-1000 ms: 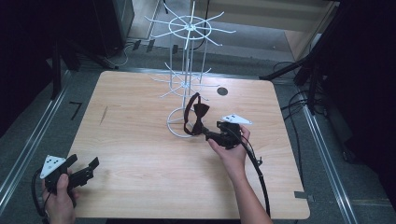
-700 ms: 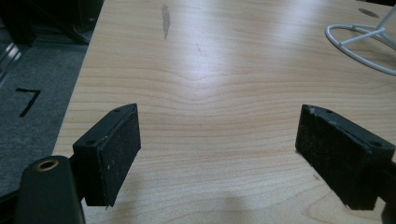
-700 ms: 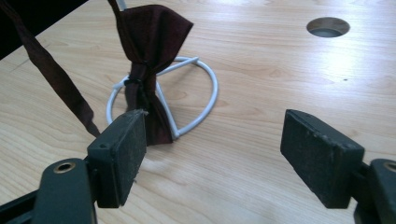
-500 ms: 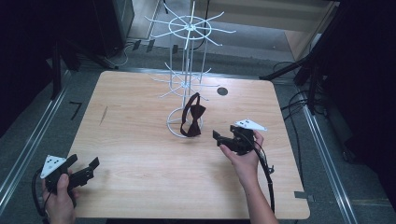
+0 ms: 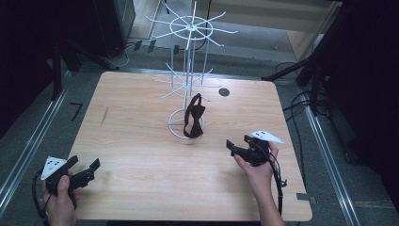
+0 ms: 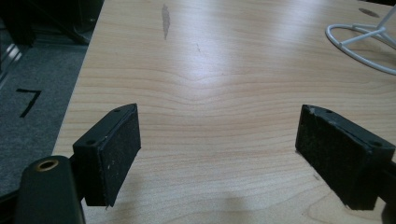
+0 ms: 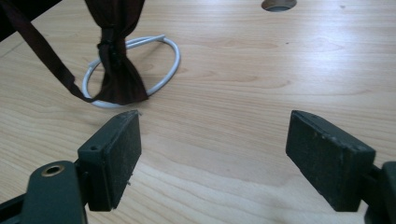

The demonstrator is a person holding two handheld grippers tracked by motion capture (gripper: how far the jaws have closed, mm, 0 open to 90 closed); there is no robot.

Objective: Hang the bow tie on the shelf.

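Note:
A dark maroon bow tie point(image 5: 194, 116) hangs from a lower arm of the white wire display stand point(image 5: 189, 80); its lower end rests at the stand's ring base point(image 7: 135, 60). In the right gripper view the bow tie point(image 7: 114, 56) dangles ahead and to the left, its strap trailing aside. My right gripper point(image 5: 235, 147) is open with nothing between its jaws, right of the stand and apart from the tie. My left gripper point(image 5: 89, 168) is open near the table's front left corner, over bare wood.
The wooden table point(image 5: 141, 141) has a round cable hole point(image 5: 224, 92) at the back right and a dark scuff point(image 5: 104, 116) on the left. Grey floor with a "7" mark point(image 5: 75, 110) lies left of the table. Cables lie on the floor at the right.
My right gripper has let go of the bow tie and drawn back to the right and toward the front. The tie now hangs from the stand. My left gripper has hardly moved.

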